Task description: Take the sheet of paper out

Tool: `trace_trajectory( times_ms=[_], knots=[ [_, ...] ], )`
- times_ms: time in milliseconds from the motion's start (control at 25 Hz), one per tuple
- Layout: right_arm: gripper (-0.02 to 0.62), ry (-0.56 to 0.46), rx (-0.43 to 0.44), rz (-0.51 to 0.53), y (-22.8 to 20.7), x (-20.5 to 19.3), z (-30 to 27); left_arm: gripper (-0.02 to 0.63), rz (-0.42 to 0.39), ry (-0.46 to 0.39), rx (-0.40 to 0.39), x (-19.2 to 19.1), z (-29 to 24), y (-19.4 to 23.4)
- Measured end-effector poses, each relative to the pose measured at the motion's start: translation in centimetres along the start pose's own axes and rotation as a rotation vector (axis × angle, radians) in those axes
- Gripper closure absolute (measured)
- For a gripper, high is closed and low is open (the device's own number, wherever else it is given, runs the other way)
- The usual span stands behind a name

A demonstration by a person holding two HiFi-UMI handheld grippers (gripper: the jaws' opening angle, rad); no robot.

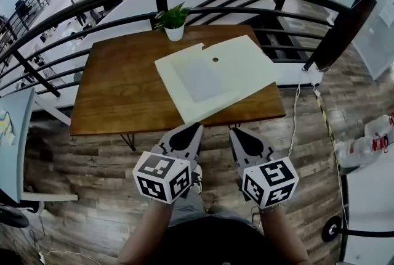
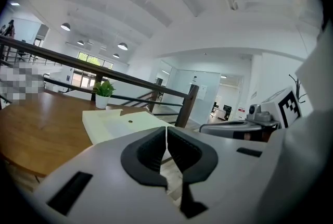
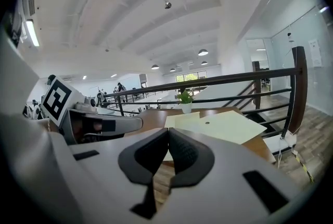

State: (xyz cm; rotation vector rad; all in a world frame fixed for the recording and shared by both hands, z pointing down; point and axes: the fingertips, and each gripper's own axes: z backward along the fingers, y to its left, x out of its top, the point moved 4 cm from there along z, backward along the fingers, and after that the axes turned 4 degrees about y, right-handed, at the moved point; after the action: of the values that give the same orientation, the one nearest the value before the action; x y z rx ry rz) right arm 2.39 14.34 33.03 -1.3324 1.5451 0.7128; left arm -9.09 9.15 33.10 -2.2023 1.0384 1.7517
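You are not seeing any readable text, label, brand, number or sign in these views

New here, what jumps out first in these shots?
The big cream envelope lies open-flapped on the wooden table, right of its middle. Nearer, the left tongs and right tongs hang side by side short of the table's near edge, both shut and empty. A small potted plant stands at the far edge.
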Motion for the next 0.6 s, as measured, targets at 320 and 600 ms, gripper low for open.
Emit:
trace_trajectory(
  times_ms=[320, 600],
  knots=[
    [0.569, 0.003, -0.040, -0.008, -2.7, 4.0, -7.1, 0.584, -0.016, 0.012, -0.054, 4.7, -5.9, 5.6],
    [0.569, -0.006, -0.077, -0.032, -4.9, 6.1, -11.4, 0.584, -0.034, 0.033, -0.090, 7.1, -9.5, 8.9]
  ],
)
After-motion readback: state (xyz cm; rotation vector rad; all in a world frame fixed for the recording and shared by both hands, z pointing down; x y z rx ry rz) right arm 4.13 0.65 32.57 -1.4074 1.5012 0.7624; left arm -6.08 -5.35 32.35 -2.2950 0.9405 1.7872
